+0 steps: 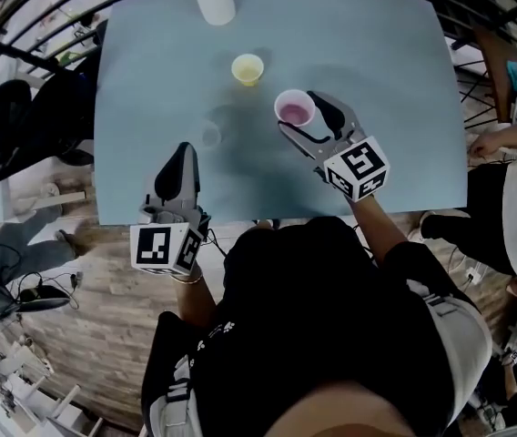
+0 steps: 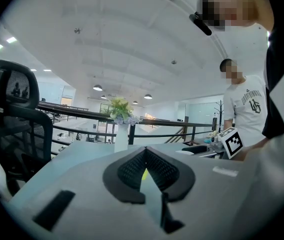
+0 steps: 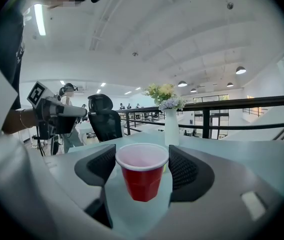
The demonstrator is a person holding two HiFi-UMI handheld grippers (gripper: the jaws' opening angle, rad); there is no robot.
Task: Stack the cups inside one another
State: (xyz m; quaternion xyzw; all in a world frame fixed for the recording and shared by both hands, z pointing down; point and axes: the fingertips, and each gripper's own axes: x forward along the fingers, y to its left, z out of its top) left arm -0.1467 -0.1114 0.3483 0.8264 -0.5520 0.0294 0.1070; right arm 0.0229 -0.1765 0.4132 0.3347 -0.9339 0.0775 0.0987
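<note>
As things stand: 0 cups nested.
R tool (image 3: 142,160): clamped on red cup (image 3: 143,181).
L tool (image 2: 145,153): clenched, empty.
Yellow cup (image 1: 248,68): upper-centre on table (image 1: 377,80), not yet nested.

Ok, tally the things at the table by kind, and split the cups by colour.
Red cup: 1
Yellow cup: 1
White vase with flowers: 1
Total: 3
Not counted: a faint round shape left of the red cup, too dim to identify.
</note>
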